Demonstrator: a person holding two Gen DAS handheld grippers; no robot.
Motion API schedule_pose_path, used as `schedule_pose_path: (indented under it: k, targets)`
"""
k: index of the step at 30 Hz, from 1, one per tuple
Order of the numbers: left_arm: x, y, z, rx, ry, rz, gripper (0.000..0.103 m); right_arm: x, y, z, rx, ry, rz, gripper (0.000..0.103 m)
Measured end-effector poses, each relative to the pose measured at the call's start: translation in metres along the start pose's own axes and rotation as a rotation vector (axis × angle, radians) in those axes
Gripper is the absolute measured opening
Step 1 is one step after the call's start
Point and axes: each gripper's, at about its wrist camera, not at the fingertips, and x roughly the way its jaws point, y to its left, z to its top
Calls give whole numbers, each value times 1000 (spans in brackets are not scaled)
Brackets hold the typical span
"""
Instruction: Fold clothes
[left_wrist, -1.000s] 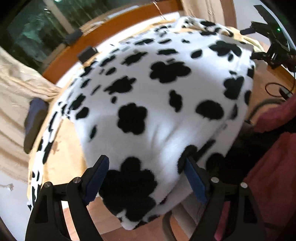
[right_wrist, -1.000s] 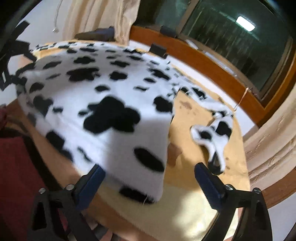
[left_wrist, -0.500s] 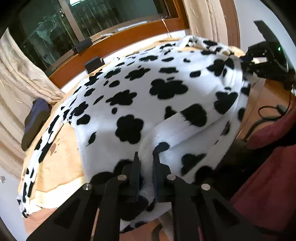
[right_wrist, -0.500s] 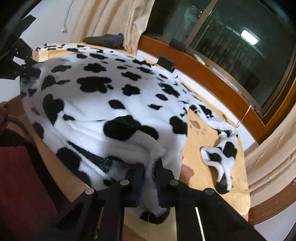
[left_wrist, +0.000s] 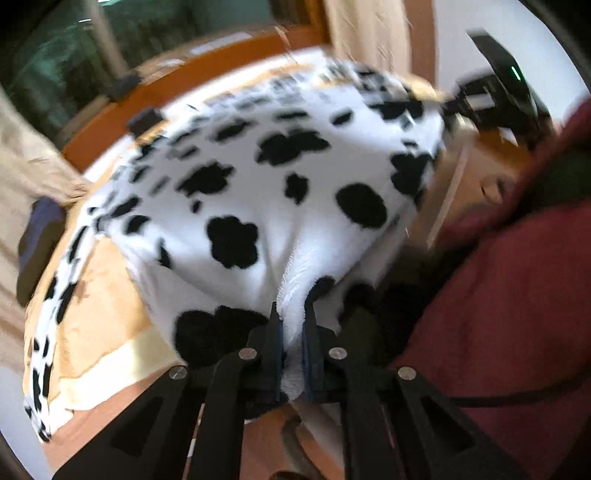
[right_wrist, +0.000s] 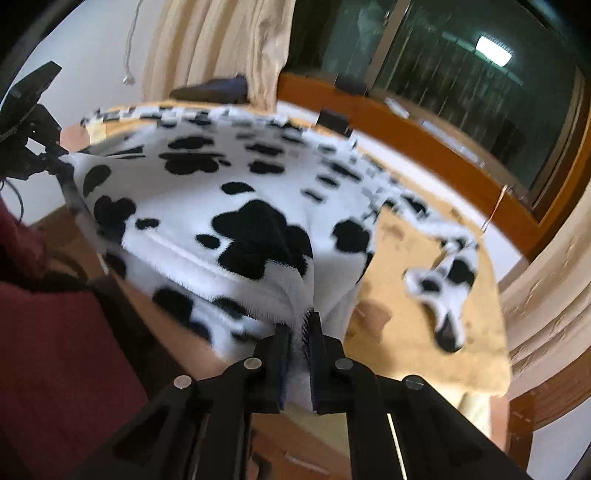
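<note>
A white fleece garment with black cow spots lies spread over a table covered in a tan cloth. My left gripper is shut on a pinched fold of the garment's near hem. At the other near corner my right gripper is shut on the hem as well. Both corners are raised off the table edge, and the fabric stretches between them. A spotted sleeve trails out on the tan cloth at the right. The left wrist view is blurred.
A wooden window sill and dark window run along the far side, with beige curtains at both ends. A dark blue bundle lies at the table's left end. A person's dark red clothing fills the near side.
Both grippers went from open around the near hem to shut on it. Since then they have lifted the hem and pulled it up off the table edge.
</note>
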Motion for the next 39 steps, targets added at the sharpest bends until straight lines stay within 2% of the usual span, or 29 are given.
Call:
schedule_pose_path:
  k: [3,6,7,8,9,11,12,13,18,20,23,24,26,27,29,31,34,36,39]
  targets:
    - [12,-1,0,47,43,-17,9,12,0,-7,-8,39,15,9]
    - [14,8,1,57,86,-58,15,17,-6,-8,-1,48,31,10]
    - [14,10,0,60,110,-86,26,18,-9,-9,-1,47,53,14]
    - [11,13,-3,68,139,-123,41,18,-12,-10,-10,51,66,16]
    - [7,16,-4,69,147,-131,48,17,-13,-10,-25,46,53,24]
    - [-5,24,-6,45,145,-150,74,11,-12,-10,-36,45,43,46]
    - [-12,28,-5,32,128,-152,75,7,-13,-10,-29,37,49,68]
    - [-20,32,-2,15,98,-145,75,0,-17,-9,-8,16,63,80]
    - [-60,74,31,-158,-127,-144,83,-32,-51,2,166,-118,146,80]
    - [-60,94,49,-268,-242,-221,85,-31,-63,12,253,-163,171,80]
    - [-38,108,72,-361,-345,-351,85,-24,-75,28,350,-209,207,80]
    - [-27,110,74,-374,-347,-372,85,-17,-73,33,357,-209,218,80]
    - [6,107,77,-394,-288,-391,85,0,-57,40,305,-182,248,80]
    - [22,106,75,-403,-249,-381,85,9,-48,44,277,-167,263,80]
    - [45,107,58,-442,-169,-348,85,31,-31,41,203,-74,239,80]
    - [48,111,37,-466,-223,-356,84,49,-24,32,166,18,201,80]
    - [42,113,19,-488,-254,-352,84,50,-24,18,151,12,184,80]
    - [40,111,14,-468,-257,-339,84,49,-24,18,144,15,177,80]
    - [40,121,20,-484,-214,-369,84,50,-26,25,139,55,197,80]
